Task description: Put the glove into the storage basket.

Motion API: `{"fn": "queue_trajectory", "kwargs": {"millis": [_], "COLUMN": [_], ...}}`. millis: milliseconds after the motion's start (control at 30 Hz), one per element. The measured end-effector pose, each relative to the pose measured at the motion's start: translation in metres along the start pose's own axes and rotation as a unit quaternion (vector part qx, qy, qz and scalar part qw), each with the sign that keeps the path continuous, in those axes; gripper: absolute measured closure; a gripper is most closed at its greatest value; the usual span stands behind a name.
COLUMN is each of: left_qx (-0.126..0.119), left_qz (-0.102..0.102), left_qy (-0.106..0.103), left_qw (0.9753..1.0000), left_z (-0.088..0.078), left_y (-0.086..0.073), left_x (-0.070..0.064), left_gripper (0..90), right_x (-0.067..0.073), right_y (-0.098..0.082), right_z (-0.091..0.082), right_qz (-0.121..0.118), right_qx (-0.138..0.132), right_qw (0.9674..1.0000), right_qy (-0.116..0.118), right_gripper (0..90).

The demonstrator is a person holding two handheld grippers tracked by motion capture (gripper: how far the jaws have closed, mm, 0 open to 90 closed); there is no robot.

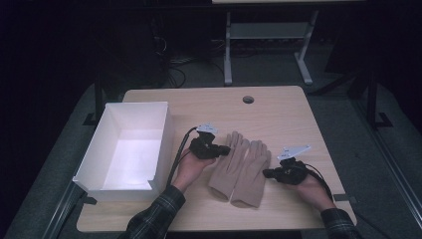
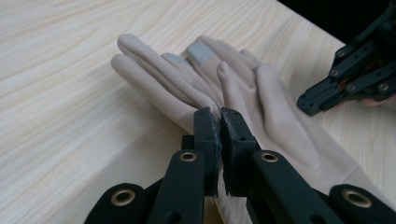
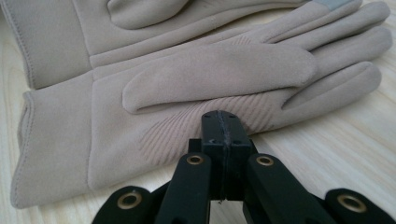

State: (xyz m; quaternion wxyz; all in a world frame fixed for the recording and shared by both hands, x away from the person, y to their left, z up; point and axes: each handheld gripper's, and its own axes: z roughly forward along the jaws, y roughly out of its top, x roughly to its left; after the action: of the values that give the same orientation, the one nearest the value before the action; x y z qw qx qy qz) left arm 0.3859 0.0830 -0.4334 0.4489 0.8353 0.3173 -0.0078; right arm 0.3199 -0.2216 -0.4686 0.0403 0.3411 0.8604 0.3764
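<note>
While two beige gloves [image 1: 241, 169] lie overlapped on the desk [image 1: 278, 107] beside a white box [image 1: 130, 144], the left tongs [image 1: 225, 149] pinch one glove's edge; the right tongs [image 1: 267, 174], pressed together, pinch nothing.

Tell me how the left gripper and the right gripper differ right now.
The left gripper sits at the gloves' finger end; the right gripper sits lower, at the outer glove's side. In the left gripper view, beige fabric appears pinched between the left gripper's pads, while the right gripper's pads meet with nothing between them. Both are black, shut, and point inward toward the gloves.
</note>
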Motion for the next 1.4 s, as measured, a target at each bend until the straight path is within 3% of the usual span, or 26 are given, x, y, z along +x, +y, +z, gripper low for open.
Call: {"fn": "queue_trajectory", "kwargs": {"millis": [200, 533, 900, 1200, 1400], "left_qx": [-0.015, -0.018, -0.012, 0.001, 0.011], "left_qz": [0.004, 0.015, 0.027, 0.045, 0.052], "left_qy": [-0.011, -0.026, -0.036, -0.059, -0.061], "left_qw": [0.9998, 0.9994, 0.9989, 0.9972, 0.9967], "left_z": [0.001, 0.002, 0.005, 0.009, 0.016], "left_y": [0.008, 0.014, 0.014, 0.014, 0.014], "left_x": [-0.004, -0.012, -0.020, -0.037, -0.043], "left_gripper": [85.6, 86.0, 87.2, 87.5, 87.5], "right_x": [0.004, 0.014, 0.028, 0.028, 0.029], "right_y": [0.006, 0.017, 0.026, 0.026, 0.026], "right_z": [0.007, 0.022, 0.035, 0.036, 0.036], "right_qz": [-0.013, -0.023, -0.034, -0.035, -0.031], "right_qx": [0.000, -0.001, 0.001, -0.001, -0.001], "right_qw": [0.9999, 0.9995, 0.9990, 0.9991, 0.9992], "right_qy": [0.007, 0.019, 0.028, 0.026, 0.026], "right_gripper": [89.9, 90.0, 90.0, 90.0, 90.0]}}
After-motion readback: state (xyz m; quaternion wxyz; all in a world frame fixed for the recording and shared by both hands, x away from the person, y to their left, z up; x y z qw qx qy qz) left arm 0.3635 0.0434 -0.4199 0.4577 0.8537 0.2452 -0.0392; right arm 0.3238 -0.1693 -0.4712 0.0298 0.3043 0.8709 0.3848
